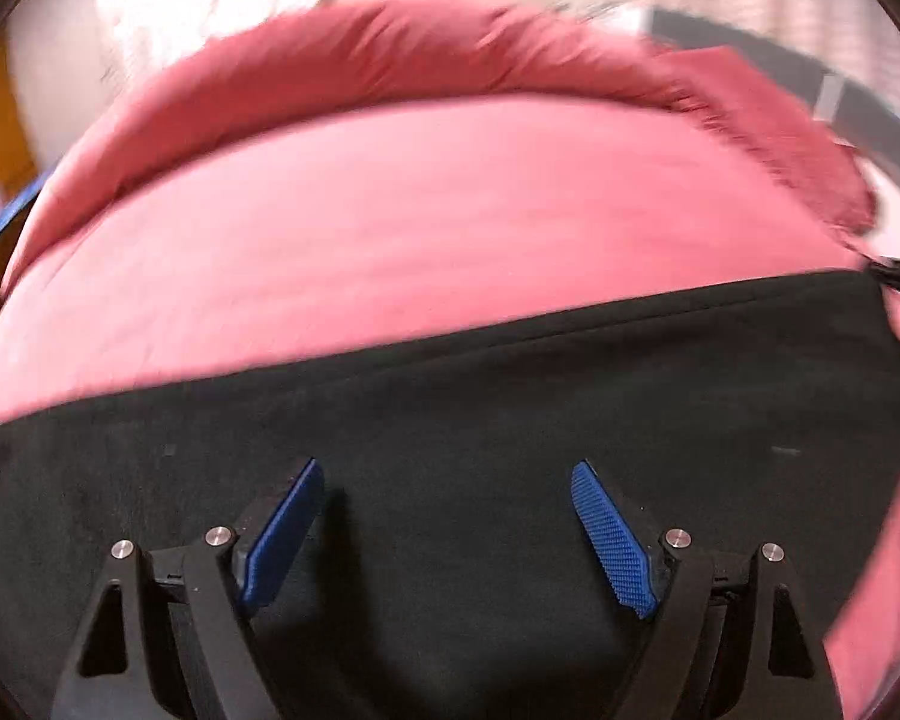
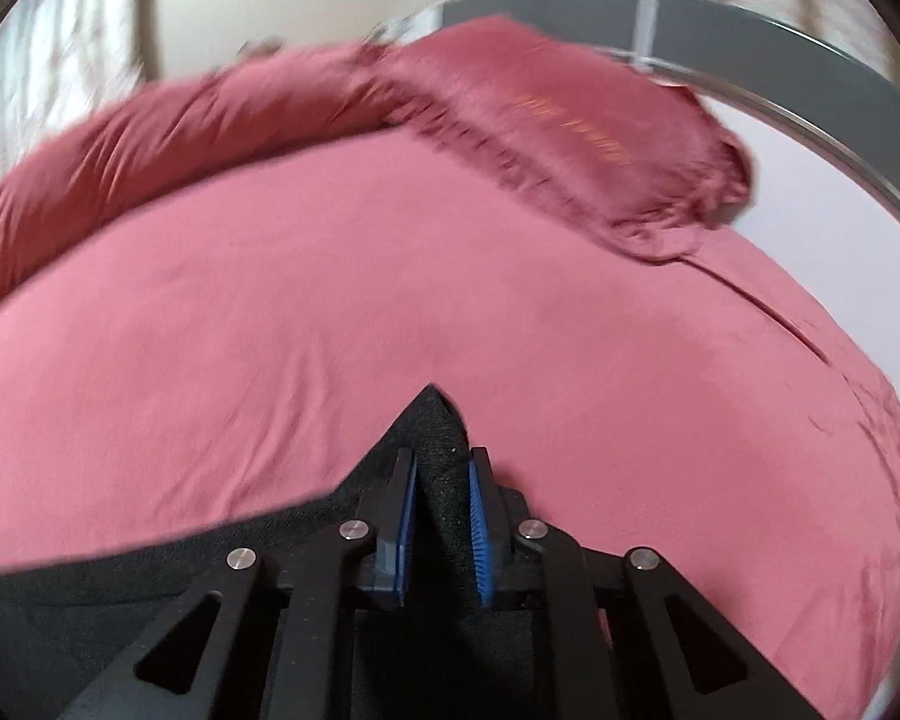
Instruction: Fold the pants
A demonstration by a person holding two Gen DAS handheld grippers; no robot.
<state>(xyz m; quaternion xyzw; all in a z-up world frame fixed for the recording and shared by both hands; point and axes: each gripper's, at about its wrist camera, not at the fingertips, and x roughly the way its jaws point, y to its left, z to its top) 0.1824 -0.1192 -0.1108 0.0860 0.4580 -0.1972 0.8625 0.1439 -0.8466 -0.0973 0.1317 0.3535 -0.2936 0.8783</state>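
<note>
Right gripper (image 2: 441,459) clenched on a corner of the one pair of black pants (image 2: 432,420); left gripper (image 1: 444,474) spread wide, empty, above the pants (image 1: 450,396) lying on one pink bedsheet (image 1: 390,228).

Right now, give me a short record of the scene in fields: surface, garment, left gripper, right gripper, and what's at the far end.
surface: pink bedsheet
garment: black pants lying flat on the sheet
left gripper: jaws open above the pants, nothing held
right gripper: jaws shut on a corner of the pants, which pokes out past them
far end: bunched pink blanket
image quality: both views blurred
</note>
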